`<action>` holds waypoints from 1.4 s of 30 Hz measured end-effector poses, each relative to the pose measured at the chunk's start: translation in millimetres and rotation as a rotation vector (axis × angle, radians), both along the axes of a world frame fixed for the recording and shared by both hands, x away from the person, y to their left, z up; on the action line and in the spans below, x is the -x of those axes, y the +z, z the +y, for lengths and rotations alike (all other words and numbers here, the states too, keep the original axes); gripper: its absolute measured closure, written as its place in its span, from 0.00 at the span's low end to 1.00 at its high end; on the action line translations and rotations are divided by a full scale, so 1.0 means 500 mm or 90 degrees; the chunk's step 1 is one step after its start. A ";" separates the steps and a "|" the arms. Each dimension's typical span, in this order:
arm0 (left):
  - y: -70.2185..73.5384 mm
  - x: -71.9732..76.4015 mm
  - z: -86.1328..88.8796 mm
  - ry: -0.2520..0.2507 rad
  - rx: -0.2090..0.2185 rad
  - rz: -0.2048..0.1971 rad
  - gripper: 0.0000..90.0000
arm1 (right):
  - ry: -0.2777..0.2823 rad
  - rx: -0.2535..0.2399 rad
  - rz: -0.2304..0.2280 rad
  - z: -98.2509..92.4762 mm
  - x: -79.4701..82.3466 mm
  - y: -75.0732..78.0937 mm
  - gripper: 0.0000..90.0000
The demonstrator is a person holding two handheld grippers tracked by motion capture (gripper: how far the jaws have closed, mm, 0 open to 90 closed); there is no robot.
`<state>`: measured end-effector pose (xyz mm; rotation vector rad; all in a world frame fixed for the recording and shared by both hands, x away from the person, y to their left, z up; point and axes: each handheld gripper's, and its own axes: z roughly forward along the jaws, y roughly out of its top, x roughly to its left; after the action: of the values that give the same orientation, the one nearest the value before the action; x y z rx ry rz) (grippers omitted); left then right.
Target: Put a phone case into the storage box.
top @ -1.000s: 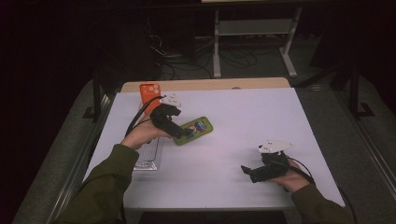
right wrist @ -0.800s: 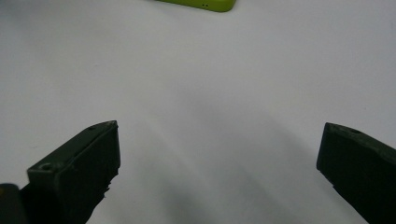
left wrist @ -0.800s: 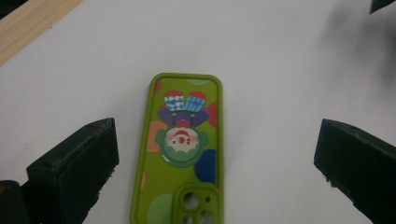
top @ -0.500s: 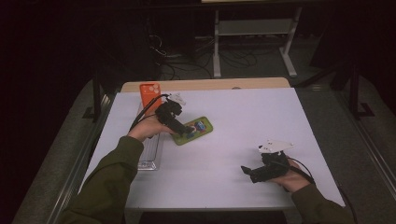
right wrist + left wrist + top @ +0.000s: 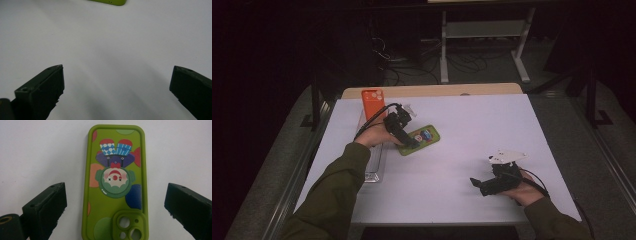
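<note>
Left gripper view: glossy green rounded phone case [image 5: 115,185], matte black tongs [image 5: 115,205] astride.

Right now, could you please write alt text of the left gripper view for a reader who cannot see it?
A green phone case with a cartoon clown print lies flat on the white table, between the two black jaws of the left gripper, which stand apart from its sides and have just been closing. Its camera cutouts are at the bottom.

The high view is looking forward and down over the whole table [image 5: 512,115]. The left gripper view is hovering close above the green phone case [image 5: 115,185], whose end the right gripper view is catching too.
</note>
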<state>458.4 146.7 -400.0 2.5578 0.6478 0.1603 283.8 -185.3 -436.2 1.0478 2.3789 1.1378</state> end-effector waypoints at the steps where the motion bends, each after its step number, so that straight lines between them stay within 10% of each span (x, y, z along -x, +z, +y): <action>1: 0.000 -0.001 -0.003 -0.001 -0.002 0.000 0.05 | 0.000 -0.001 0.000 0.000 0.000 0.000 0.00; 15: -0.015 -0.015 -0.058 -0.044 -0.142 0.022 0.07 | -0.002 -0.007 0.001 -0.001 0.001 0.002 0.00; 42: -0.047 -0.028 -0.080 -0.031 -0.194 0.079 0.15 | -0.003 -0.007 0.007 -0.002 0.002 0.001 0.00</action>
<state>472.4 106.6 -423.4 2.8932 0.6490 0.0892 282.9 -186.3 -435.9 1.0652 2.3806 1.1474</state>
